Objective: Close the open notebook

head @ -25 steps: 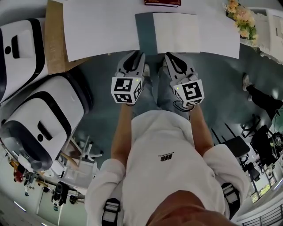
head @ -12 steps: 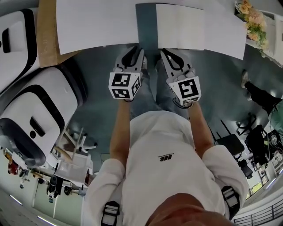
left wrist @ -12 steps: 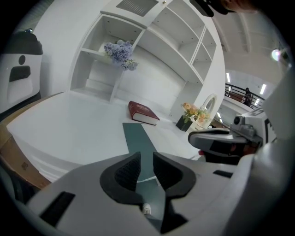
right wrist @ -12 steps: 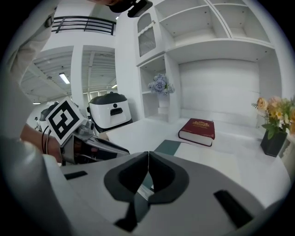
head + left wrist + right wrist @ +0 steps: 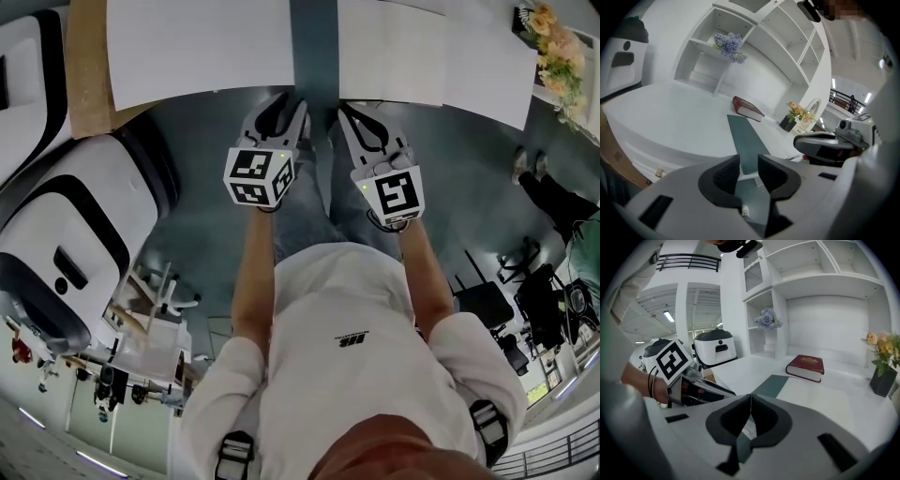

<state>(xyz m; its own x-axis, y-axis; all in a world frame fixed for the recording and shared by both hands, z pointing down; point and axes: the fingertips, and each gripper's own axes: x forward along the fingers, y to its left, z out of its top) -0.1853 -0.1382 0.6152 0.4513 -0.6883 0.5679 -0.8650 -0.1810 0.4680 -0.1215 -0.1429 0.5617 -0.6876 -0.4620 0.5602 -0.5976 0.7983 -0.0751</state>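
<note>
The open notebook with a teal cover and white pages [image 5: 370, 52] lies flat at the near edge of the white desk [image 5: 197, 47], just ahead of both claws. My left claw [image 5: 284, 105] is slightly apart and empty. My right claw [image 5: 349, 112] is pressed together on nothing. I judge that a closed claw may shove the notebook toward the dark red hardback book [image 5: 806, 366] at the far edge instead of lifting a cover, and pinching one thin page could crumple it.

Bare white tabletop [image 5: 665, 112] wide open left of the open notebook [image 5: 746, 140]. Behind the notebook, a flat red book [image 5: 806, 365]; to the right, potted flowers [image 5: 881, 352]. At the back, white shelving [image 5: 825, 284] closing off the table.
</note>
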